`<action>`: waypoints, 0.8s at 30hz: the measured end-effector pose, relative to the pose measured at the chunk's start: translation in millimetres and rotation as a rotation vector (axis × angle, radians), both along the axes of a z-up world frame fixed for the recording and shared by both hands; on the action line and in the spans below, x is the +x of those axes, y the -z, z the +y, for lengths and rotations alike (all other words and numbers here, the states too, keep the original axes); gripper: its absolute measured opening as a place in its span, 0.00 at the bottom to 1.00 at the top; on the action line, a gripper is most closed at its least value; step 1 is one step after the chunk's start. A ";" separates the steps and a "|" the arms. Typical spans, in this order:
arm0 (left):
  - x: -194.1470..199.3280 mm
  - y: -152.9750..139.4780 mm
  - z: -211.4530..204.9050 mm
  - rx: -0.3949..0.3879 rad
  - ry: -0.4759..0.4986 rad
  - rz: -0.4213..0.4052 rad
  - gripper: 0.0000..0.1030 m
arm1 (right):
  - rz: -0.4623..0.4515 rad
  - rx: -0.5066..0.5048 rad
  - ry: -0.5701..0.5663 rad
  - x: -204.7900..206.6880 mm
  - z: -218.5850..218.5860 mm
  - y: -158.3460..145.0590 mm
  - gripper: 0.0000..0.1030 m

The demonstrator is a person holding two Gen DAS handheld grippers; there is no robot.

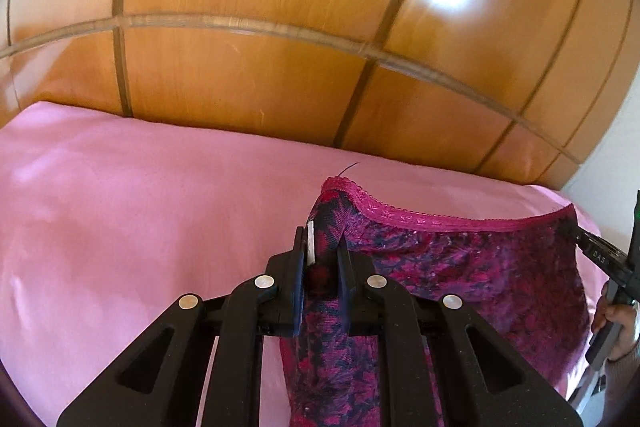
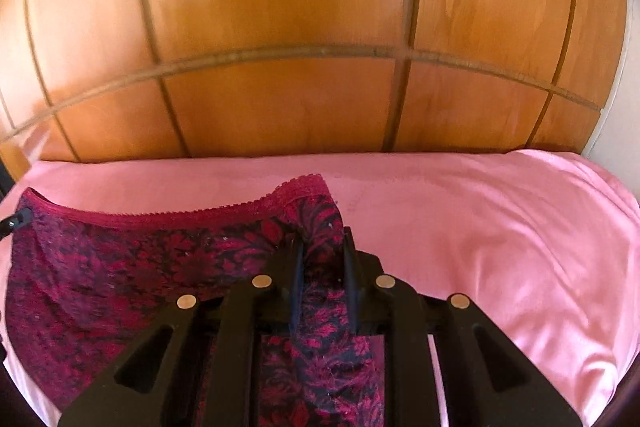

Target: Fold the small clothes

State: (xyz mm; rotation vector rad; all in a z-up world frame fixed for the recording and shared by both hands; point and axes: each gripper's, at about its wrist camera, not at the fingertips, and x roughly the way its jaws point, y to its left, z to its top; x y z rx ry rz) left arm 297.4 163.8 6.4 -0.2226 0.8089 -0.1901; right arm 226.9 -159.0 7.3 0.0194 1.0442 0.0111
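A pair of floral underpants (image 1: 460,267) in magenta and dark blue, with a pink lace waistband (image 1: 440,221), hangs stretched between both grippers over the pink bed sheet (image 1: 140,227). My left gripper (image 1: 322,241) is shut on the garment's left waistband corner, cloth bunched between its pads. My right gripper (image 2: 322,245) is shut on the opposite waistband corner of the underpants (image 2: 120,267). In the left wrist view the right gripper (image 1: 600,251) shows at the far right edge, with a hand (image 1: 618,323) on its handle. In the right wrist view the left gripper's tip (image 2: 16,221) pokes in at the left edge.
A glossy wooden headboard (image 1: 260,67) with dark grooves rises right behind the bed (image 2: 500,219). A white wall (image 1: 612,167) shows at the far right. The sheet lies smooth, with soft wrinkles toward the right side.
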 end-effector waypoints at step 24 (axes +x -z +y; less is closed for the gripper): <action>-103.4 58.2 40.6 -0.287 0.064 0.106 0.58 | 0.150 0.373 0.053 -81.3 -84.6 18.2 0.67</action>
